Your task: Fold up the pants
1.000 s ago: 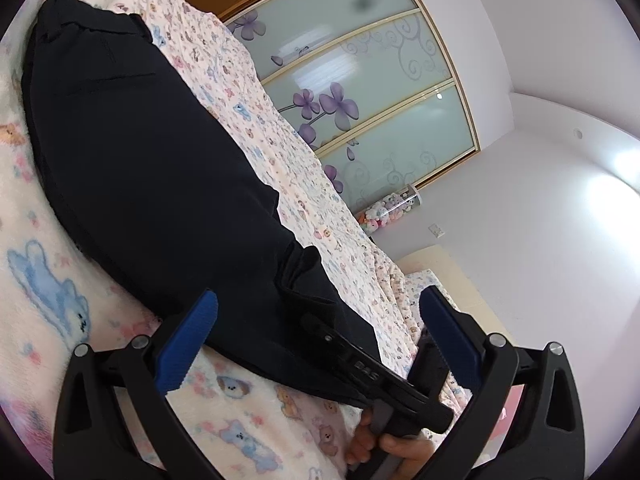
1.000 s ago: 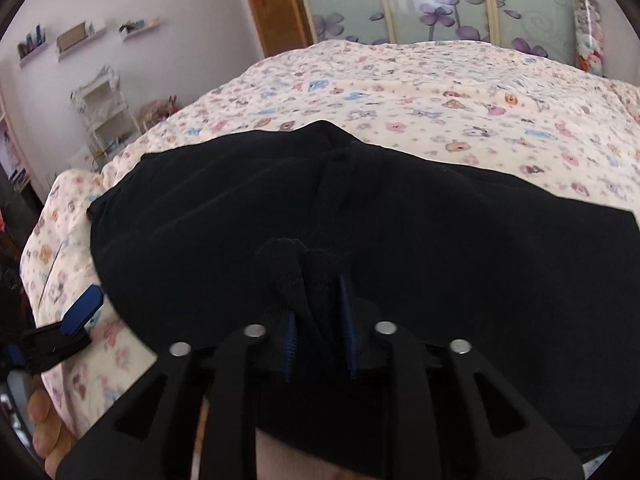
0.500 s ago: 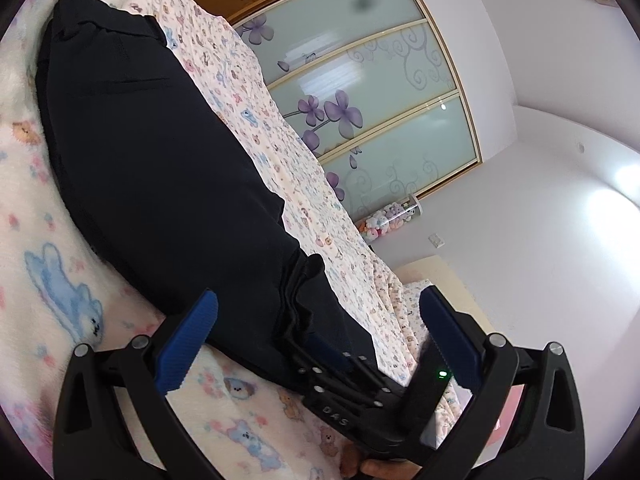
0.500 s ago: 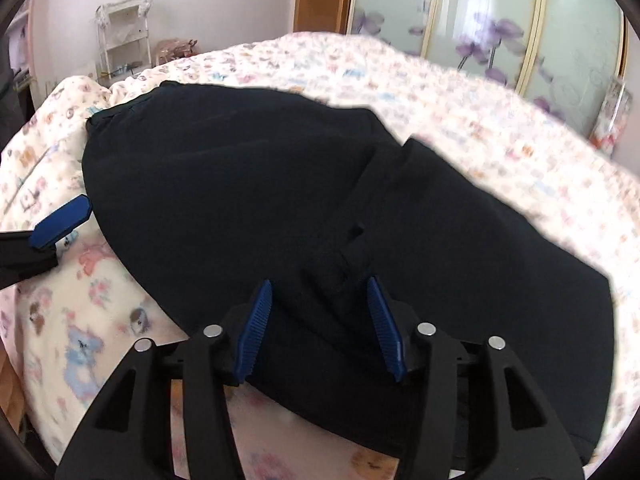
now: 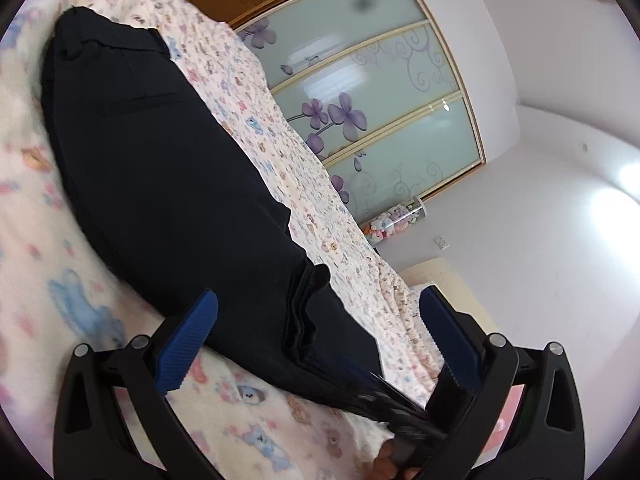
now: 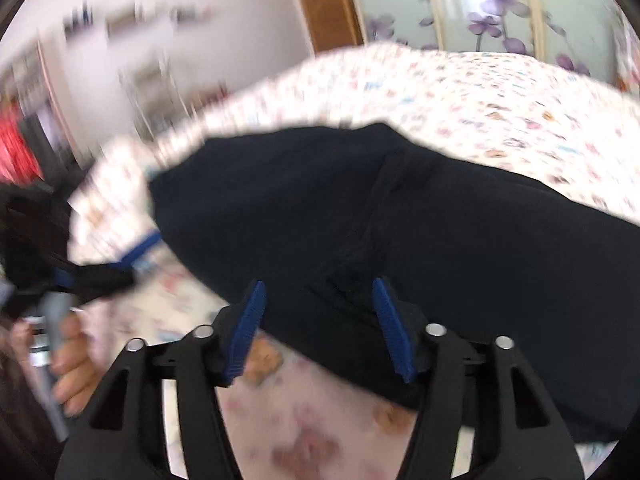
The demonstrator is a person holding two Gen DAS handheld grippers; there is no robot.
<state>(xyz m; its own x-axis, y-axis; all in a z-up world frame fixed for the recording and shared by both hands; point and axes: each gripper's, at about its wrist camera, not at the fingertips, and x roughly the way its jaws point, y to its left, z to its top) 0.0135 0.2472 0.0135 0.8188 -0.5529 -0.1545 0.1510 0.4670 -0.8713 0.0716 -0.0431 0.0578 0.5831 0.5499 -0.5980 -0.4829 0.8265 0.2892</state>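
Black pants lie flat along a bed with a pastel animal-print blanket. In the left wrist view my left gripper is open and empty, its blue pads just above the pants' near end, where the cloth is bunched. The right gripper shows there at the bottom right, blurred. In the right wrist view the pants fill the middle; my right gripper is open over their near edge, holding nothing. The left gripper shows at the left by the bed's edge.
Sliding wardrobe doors with purple flowers stand beyond the bed. A jar of soft toys sits by the white wall. Shelves and a rack show blurred at the left of the right wrist view.
My right gripper let go of the bunched black cloth, opened wide and drew back. The left gripper stayed open and shifted slightly along the pants.
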